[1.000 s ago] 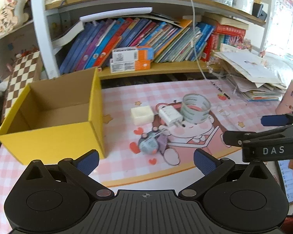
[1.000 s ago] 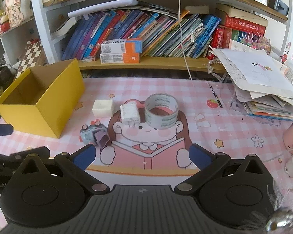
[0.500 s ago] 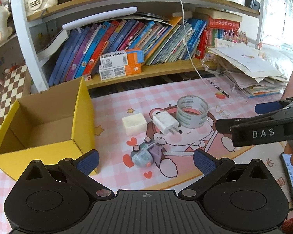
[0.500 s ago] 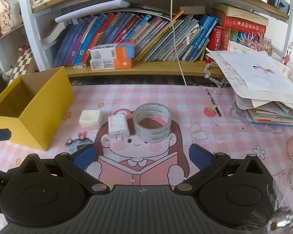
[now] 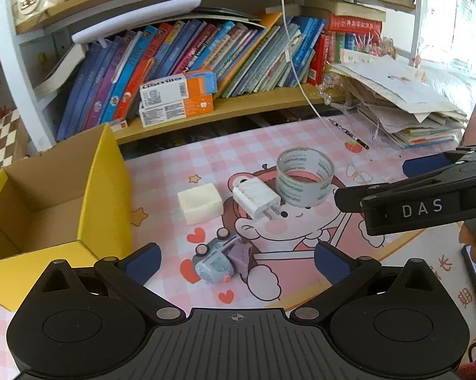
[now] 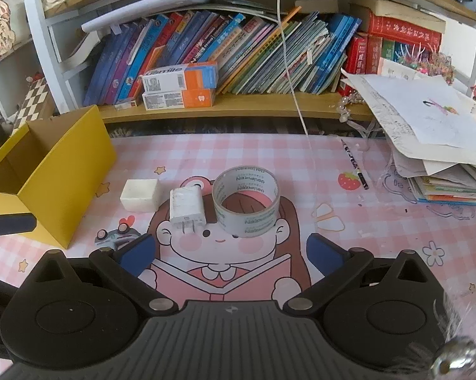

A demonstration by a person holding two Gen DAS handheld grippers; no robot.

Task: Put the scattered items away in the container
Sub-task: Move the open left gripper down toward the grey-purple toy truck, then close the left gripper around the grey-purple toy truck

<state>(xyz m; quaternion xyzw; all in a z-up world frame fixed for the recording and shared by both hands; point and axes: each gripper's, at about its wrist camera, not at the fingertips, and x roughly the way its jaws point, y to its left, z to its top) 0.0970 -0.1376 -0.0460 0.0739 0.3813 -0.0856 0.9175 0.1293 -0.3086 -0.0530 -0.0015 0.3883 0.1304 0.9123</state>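
Charger (image 6: 187, 207) between eraser (image 6: 140, 194) (left) and tape (image 6: 245, 203)

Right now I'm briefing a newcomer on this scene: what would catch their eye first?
Probably the yellow box, open and empty at the left of the pink mat. Next, the items in the middle: a tape roll, a white charger touching it, a white block and a toy car. Both grippers, left and right, hover open.

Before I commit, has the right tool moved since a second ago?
Yes. The right tool has advanced toward the tape roll, which now sits lower and nearer between its open fingers; the bookshelf also looms closer.
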